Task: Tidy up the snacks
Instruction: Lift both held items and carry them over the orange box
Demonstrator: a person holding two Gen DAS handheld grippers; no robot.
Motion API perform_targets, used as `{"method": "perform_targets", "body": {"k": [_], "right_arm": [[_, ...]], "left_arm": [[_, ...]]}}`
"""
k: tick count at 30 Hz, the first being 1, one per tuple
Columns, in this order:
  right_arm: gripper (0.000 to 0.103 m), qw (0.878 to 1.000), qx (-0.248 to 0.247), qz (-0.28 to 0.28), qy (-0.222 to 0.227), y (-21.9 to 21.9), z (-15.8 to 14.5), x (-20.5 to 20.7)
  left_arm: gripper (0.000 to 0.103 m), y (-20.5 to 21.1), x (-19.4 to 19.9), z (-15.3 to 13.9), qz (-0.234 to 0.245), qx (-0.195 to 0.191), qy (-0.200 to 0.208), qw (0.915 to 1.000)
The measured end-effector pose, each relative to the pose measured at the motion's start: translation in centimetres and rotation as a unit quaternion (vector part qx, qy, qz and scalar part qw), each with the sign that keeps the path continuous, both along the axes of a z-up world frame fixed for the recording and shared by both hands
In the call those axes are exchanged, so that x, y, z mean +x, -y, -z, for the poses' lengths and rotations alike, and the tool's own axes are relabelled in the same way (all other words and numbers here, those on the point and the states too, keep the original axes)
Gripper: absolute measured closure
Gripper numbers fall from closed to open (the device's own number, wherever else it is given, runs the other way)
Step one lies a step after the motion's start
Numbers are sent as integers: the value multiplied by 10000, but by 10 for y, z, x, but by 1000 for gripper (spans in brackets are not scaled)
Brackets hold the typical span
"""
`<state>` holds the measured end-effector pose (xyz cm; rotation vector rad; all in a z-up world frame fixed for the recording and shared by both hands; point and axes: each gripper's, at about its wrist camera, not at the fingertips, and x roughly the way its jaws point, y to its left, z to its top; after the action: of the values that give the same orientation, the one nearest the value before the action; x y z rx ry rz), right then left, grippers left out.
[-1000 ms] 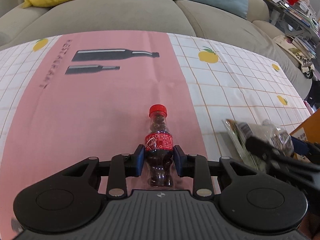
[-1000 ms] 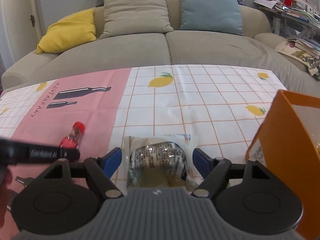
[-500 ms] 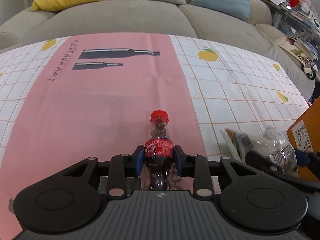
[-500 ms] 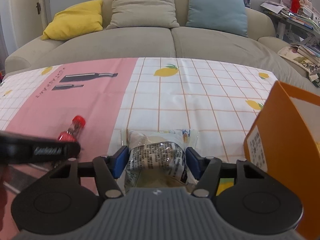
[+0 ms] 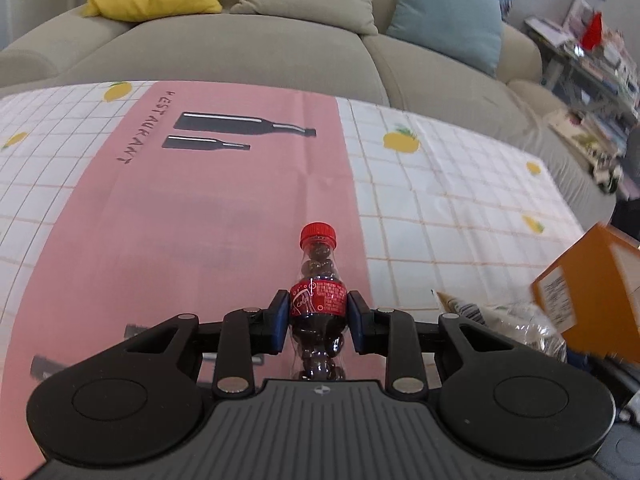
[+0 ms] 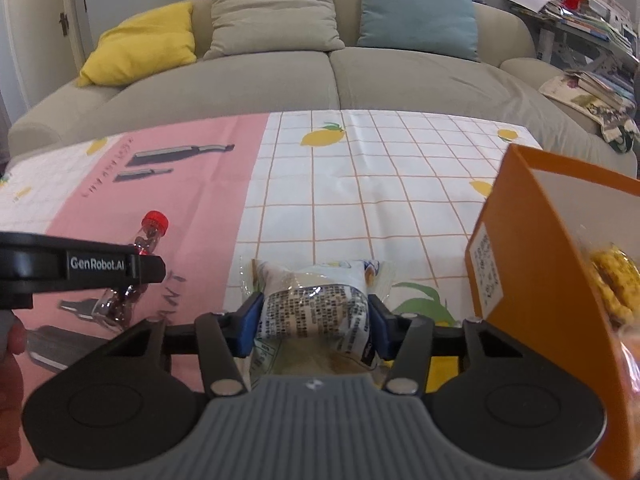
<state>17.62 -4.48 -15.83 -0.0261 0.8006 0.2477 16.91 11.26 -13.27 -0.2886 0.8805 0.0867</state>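
My left gripper is shut on a small cola-shaped candy bottle with a red cap, held above the pink part of the tablecloth. The bottle also shows in the right wrist view, partly behind the left gripper's body. My right gripper is shut on a clear snack bag with printed text, held just above the cloth. An orange box stands at the right, with yellow snacks inside it. The bag and box also show in the left wrist view.
The table has a pink and white checked cloth with lemon prints. A grey sofa with yellow, beige and blue cushions stands behind it. A cluttered shelf is at the far right.
Both grippers have risen with their loads. The right gripper closed from open onto the snack bag. The left gripper kept its hold on the bottle.
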Motion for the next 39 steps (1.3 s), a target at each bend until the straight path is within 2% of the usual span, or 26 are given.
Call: {"method": "perform_targets", "body": {"k": [10, 21, 28, 35, 39], "right_arm": [[51, 9969, 768, 165, 82, 35, -56, -41], [51, 9914, 1249, 379, -10, 110, -115, -77], [51, 9941, 1011, 381, 117, 176, -146, -87], [51, 9963, 624, 589, 76, 250, -163, -76], [51, 9973, 302, 667, 19, 282, -162, -64]], "left_arm": [[70, 30, -43, -52, 240, -341, 61, 9991], [70, 89, -65, -106, 931, -482, 201, 9943], [70, 147, -61, -122, 1612, -553, 211, 9851], [69, 206, -36, -130, 2377, -703, 103, 9687], [69, 234, -17, -127, 2759, -621, -23, 9592]]}}
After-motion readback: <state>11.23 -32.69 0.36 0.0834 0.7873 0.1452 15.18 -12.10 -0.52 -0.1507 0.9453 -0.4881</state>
